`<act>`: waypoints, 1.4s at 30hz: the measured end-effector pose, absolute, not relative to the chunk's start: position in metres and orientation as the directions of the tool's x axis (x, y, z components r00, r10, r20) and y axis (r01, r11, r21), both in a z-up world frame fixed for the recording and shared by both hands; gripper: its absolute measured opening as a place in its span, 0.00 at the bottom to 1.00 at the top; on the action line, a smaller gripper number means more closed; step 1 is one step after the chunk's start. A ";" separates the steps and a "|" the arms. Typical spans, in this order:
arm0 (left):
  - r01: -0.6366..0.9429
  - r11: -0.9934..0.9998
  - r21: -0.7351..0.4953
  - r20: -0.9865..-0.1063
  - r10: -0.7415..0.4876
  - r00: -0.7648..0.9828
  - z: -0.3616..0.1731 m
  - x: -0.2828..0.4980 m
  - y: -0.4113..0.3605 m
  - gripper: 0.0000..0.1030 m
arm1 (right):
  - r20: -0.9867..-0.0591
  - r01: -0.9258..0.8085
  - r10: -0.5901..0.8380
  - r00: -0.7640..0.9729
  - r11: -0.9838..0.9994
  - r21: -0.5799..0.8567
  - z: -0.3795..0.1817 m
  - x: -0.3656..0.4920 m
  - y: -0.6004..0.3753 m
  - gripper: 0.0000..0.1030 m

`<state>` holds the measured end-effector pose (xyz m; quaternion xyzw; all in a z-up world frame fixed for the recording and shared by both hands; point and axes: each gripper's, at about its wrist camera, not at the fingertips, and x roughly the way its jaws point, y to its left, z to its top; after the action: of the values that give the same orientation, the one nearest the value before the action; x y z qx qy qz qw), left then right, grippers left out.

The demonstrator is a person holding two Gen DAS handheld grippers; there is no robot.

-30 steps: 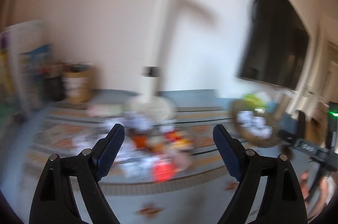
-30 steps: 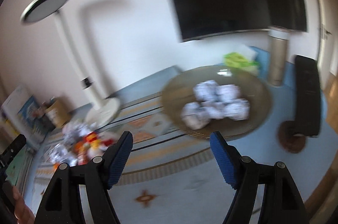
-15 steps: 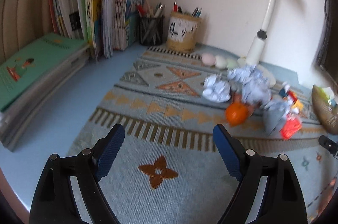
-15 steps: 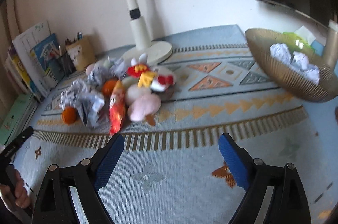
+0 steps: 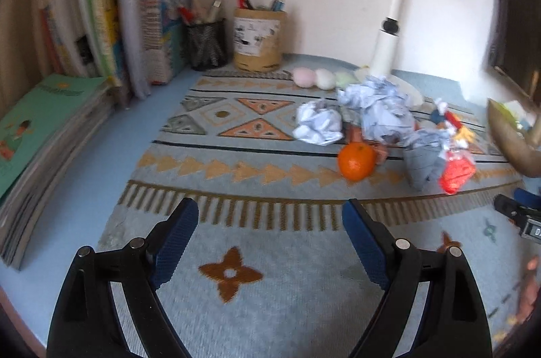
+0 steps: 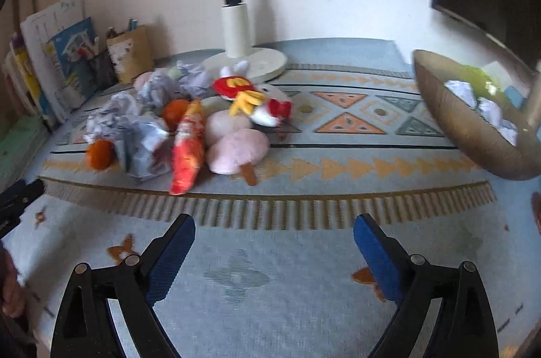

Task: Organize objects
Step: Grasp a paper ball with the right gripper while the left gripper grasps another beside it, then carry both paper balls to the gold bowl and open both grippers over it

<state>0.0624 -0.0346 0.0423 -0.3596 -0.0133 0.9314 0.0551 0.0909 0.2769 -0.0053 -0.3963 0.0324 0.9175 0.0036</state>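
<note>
Your left gripper (image 5: 268, 231) gapes empty; your right gripper (image 6: 274, 243) is opening, empty. Some paper balls (image 6: 487, 108) fill the bowl (image 6: 449, 124); the pile (image 6: 169, 121) mid-mat remains.

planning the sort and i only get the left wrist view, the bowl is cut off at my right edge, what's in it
observer: the bowl holds crumpled white paper balls, at least three.
operator: anything hidden behind the paper pile by the orange
observer: a pink plush toy lies beside the red snack packet, on the pile's bowl side.
operator: right gripper carrying anything
observer: no, nothing is between its jaws, which are opening above the mat.
</note>
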 end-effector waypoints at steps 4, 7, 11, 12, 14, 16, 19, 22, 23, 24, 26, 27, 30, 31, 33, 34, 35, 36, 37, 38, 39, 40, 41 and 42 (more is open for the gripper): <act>-0.191 -0.966 -0.177 -0.615 0.260 -0.745 0.086 0.033 -0.043 0.88 | -0.710 0.081 -0.219 -0.669 -0.971 0.223 0.026 0.069 0.264 0.92; -0.281 -0.938 -0.205 -0.624 0.346 -0.700 0.093 -0.003 -0.036 0.98 | -0.706 0.197 -0.313 -0.636 -0.949 0.244 0.047 0.039 0.233 0.91; -0.322 -0.925 -0.201 -0.667 0.370 -0.646 0.068 -0.044 -0.023 0.95 | -0.739 0.284 -0.330 -0.587 -0.939 0.193 0.044 -0.001 0.188 0.91; -0.329 -0.924 -0.194 -0.678 0.368 -0.636 0.060 -0.049 -0.021 0.94 | -0.749 0.295 -0.318 -0.581 -0.940 0.170 0.040 -0.009 0.178 0.91; -0.355 -0.915 -0.190 -0.698 0.380 -0.607 0.046 -0.055 -0.020 0.91 | -0.765 0.323 -0.309 -0.564 -0.936 0.140 0.031 -0.023 0.165 0.91; -0.373 -0.905 -0.205 -0.707 0.400 -0.583 0.038 -0.058 -0.023 0.90 | -0.774 0.365 -0.296 -0.559 -0.926 0.090 0.025 -0.032 0.154 0.91; -0.413 -0.891 -0.187 -0.714 0.412 -0.566 0.038 -0.065 -0.017 0.90 | -0.785 0.401 -0.283 -0.551 -0.915 0.048 0.017 -0.042 0.145 0.85; -0.428 -0.893 -0.141 -0.733 0.385 -0.561 0.032 -0.072 -0.004 0.68 | -0.793 0.418 -0.301 -0.530 -0.906 0.065 0.008 -0.050 0.141 0.54; -0.426 -0.895 -0.128 -0.744 0.371 -0.556 0.028 -0.075 0.000 0.61 | -0.787 0.413 -0.292 -0.543 -0.909 0.053 0.007 -0.050 0.142 0.52; -0.433 -0.891 -0.134 -0.753 0.376 -0.541 0.023 -0.078 0.003 0.57 | -0.776 0.410 -0.286 -0.562 -0.911 0.039 0.007 -0.049 0.143 0.52; -0.437 -0.891 -0.124 -0.760 0.368 -0.535 0.020 -0.079 0.006 0.44 | -0.758 0.420 -0.310 -0.574 -0.906 0.052 0.009 -0.045 0.147 0.51; -0.443 -0.889 -0.118 -0.754 0.370 -0.543 0.022 -0.077 0.007 0.44 | -0.748 0.423 -0.327 -0.577 -0.903 0.069 0.012 -0.044 0.149 0.51; -0.441 -0.888 -0.133 -0.727 0.390 -0.566 0.030 -0.071 0.005 0.42 | -0.712 0.406 -0.354 -0.607 -0.908 0.105 0.023 -0.041 0.155 0.51; -0.434 -0.890 -0.140 -0.717 0.393 -0.576 0.035 -0.068 0.002 0.42 | -0.693 0.403 -0.372 -0.618 -0.906 0.127 0.032 -0.037 0.160 0.51; -0.418 -0.894 -0.159 -0.691 0.403 -0.600 0.047 -0.057 -0.005 0.42 | -0.664 0.394 -0.385 -0.641 -0.907 0.146 0.047 -0.028 0.168 0.51; -0.412 -0.894 -0.176 -0.670 0.416 -0.615 0.058 -0.048 -0.009 0.42 | -0.639 0.386 -0.389 -0.664 -0.910 0.153 0.060 -0.017 0.178 0.51; -0.410 -0.894 -0.182 -0.655 0.421 -0.627 0.066 -0.040 -0.014 0.42 | -0.625 0.382 -0.392 -0.675 -0.911 0.158 0.067 -0.010 0.183 0.51; -0.409 -0.894 -0.181 -0.641 0.423 -0.640 0.073 -0.032 -0.018 0.42 | -0.608 0.377 -0.395 -0.689 -0.911 0.165 0.075 0.002 0.192 0.51; -0.408 -0.896 -0.176 -0.621 0.423 -0.660 0.083 -0.018 -0.023 0.42 | -0.592 0.367 -0.390 -0.705 -0.915 0.166 0.083 0.017 0.204 0.51; -0.405 -0.897 -0.174 -0.609 0.422 -0.672 0.088 -0.009 -0.026 0.42 | -0.582 0.350 -0.375 -0.721 -0.923 0.160 0.087 0.033 0.216 0.51; -0.396 -0.902 -0.171 -0.596 0.415 -0.688 0.094 0.006 -0.028 0.42 | -0.579 0.338 -0.363 -0.730 -0.928 0.155 0.087 0.045 0.223 0.51; -0.380 -0.909 -0.171 -0.589 0.404 -0.700 0.094 0.015 -0.028 0.42 | -0.578 0.318 -0.343 -0.740 -0.936 0.148 0.085 0.062 0.236 0.51; -0.344 -0.922 -0.176 -0.584 0.379 -0.718 0.092 0.027 -0.029 0.42 | -0.582 0.294 -0.319 -0.748 -0.945 0.140 0.081 0.075 0.247 0.51; -0.309 -0.932 -0.191 -0.583 0.361 -0.728 0.086 0.039 -0.027 0.42 | -0.594 0.261 -0.286 -0.752 -0.957 0.129 0.074 0.087 0.259 0.51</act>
<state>0.0395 -0.0274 0.0861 -0.3219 -0.0401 0.9285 0.1805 0.0867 0.2590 0.0743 -0.3200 0.0188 0.9359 -0.1461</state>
